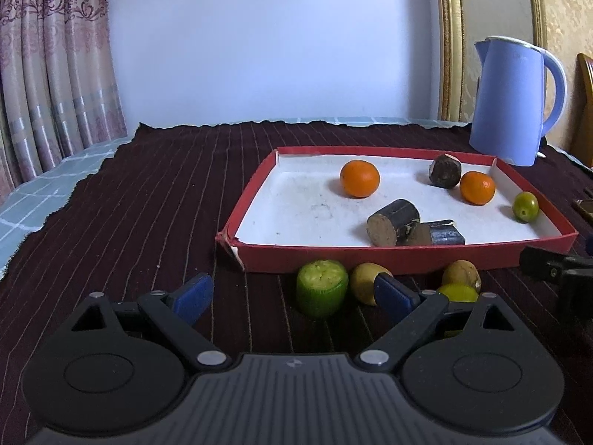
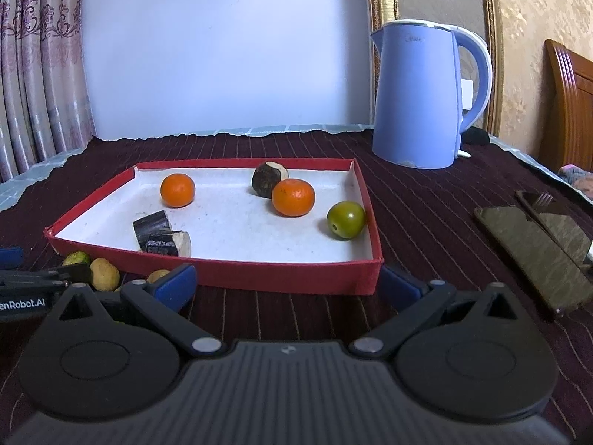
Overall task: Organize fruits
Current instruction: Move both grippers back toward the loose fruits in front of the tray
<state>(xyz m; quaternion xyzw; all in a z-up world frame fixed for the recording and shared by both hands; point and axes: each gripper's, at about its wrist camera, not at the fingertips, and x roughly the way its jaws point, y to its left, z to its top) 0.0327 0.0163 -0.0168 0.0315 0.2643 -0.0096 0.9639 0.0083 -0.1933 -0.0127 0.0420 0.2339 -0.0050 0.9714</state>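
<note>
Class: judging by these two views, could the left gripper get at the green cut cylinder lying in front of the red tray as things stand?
Probably yes. The left gripper has its jaws wide open, the green cut cylinder stands just ahead between them, and nothing lies in the way.

Left wrist view: a yellow-green fruit (image 1: 457,292) at five o'clock from the red tray (image 1: 407,256) is half hidden behind the left gripper (image 1: 296,293)'s finger (image 1: 394,294); the right gripper (image 1: 556,270) is cut off at the three o'clock edge. Right wrist view: a fruit (image 2: 157,275) at seven o'clock is mostly hidden behind a blue pad (image 2: 176,284); the phone (image 2: 533,256) screen's reflection is unreadable.
</note>
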